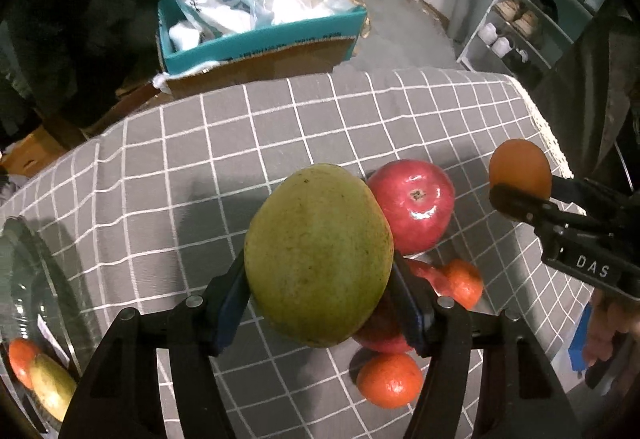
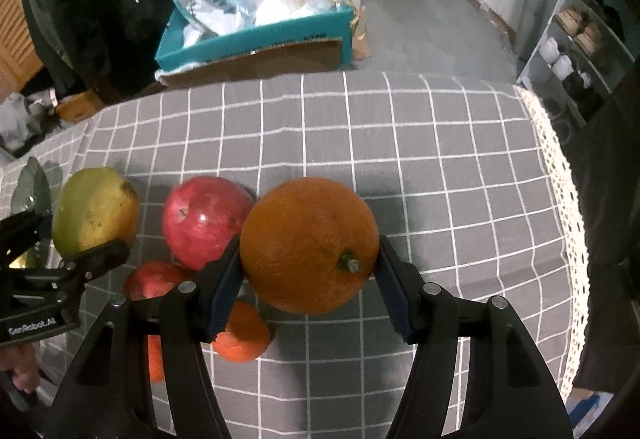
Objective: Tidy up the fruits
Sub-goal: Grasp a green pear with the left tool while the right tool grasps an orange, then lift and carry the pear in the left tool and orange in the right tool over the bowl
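Note:
My left gripper is shut on a green mango and holds it above the grey checked cloth. My right gripper is shut on a large orange, also lifted; the orange also shows in the left wrist view. The mango shows at the left in the right wrist view. On the cloth lie a big red apple, a second red apple partly hidden, and two small tangerines.
A glass bowl at the far left holds a tangerine and a yellow-green fruit. Beyond the table stand a teal cardboard box with bags and a shoe rack. The cloth's lace edge runs down the right.

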Demonstrator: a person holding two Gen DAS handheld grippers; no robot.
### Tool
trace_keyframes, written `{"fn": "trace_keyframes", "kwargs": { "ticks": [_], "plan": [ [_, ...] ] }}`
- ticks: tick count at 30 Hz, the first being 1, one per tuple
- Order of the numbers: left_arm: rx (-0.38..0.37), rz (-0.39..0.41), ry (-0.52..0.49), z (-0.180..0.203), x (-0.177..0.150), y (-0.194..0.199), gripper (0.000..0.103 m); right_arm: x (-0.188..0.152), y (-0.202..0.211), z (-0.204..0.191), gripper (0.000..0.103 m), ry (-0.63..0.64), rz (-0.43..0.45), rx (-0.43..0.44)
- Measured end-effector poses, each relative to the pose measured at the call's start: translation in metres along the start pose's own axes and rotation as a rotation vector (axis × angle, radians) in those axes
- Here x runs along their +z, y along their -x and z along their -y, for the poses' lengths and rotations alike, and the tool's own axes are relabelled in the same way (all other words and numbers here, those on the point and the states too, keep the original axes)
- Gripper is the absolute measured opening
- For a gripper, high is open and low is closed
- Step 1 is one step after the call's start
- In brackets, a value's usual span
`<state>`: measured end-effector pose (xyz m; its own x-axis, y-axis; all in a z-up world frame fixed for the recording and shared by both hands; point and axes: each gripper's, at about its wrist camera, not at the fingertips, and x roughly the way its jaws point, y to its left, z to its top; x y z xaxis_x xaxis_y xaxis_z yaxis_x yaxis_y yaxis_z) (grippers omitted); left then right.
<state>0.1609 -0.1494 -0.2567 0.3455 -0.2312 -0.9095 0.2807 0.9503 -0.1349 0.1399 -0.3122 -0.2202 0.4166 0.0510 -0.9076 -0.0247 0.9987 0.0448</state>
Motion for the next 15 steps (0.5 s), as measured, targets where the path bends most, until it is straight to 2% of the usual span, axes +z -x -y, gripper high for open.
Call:
{"fn": "trace_keyframes", "kwargs": {
  "ticks": [15],
  "plan": [
    [-0.002,0.141,0.002,0.001,-0.002,0.067,0.067,0.01,0.057,-0.022,0.063,0.03,0.138,0.011]
  ]
}}
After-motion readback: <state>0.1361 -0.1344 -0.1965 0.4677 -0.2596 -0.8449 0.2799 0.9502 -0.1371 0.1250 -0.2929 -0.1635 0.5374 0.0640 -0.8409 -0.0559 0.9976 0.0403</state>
